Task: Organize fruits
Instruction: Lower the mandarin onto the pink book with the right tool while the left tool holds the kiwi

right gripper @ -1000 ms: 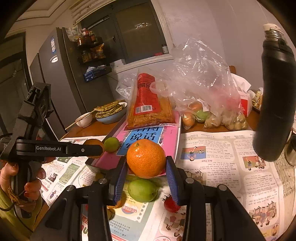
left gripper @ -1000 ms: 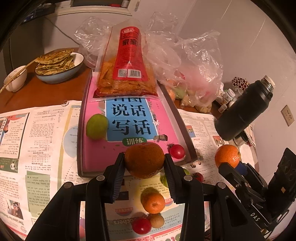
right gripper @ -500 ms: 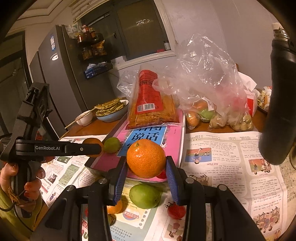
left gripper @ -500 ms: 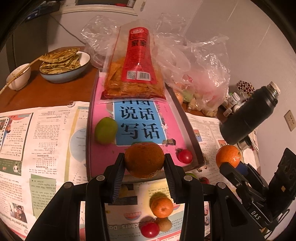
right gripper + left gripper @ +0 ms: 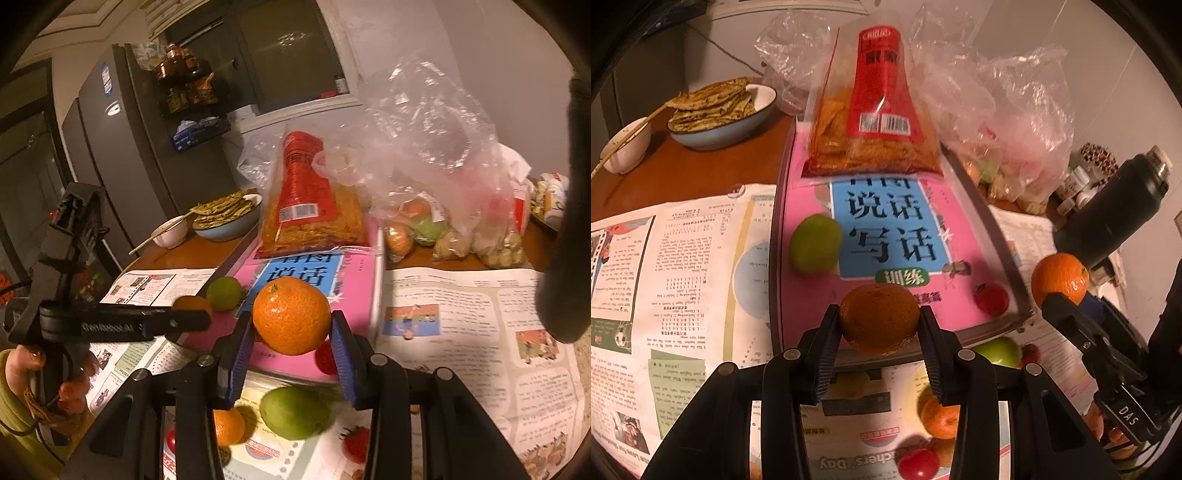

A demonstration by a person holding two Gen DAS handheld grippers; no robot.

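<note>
Fruit in both tongs: we carry a brownish orange [image 5: 879, 319] clenched in the left tongs [image 5: 880, 343] and a bright orange [image 5: 291, 320] clenched in the right tongs [image 5: 293, 356], both held above the newspaper-covered surface [image 5: 683, 277]. Ahead of us lies the tray [image 5: 1001, 254] lined with a pink book cover [image 5: 820, 291], its long axis running away from us toward a red snack bag [image 5: 882, 110]; a green fruit [image 5: 815, 243] and a small red fruit [image 5: 991, 299] sit on it. We judge the left hand nearer, its orange already over the tray's near edge, while the right one hangs at the tray's right corner. Loose fruit on the paper below is half hidden behind the tongs, and what fills the plastic bags [image 5: 443, 177] is hard to make out
</note>
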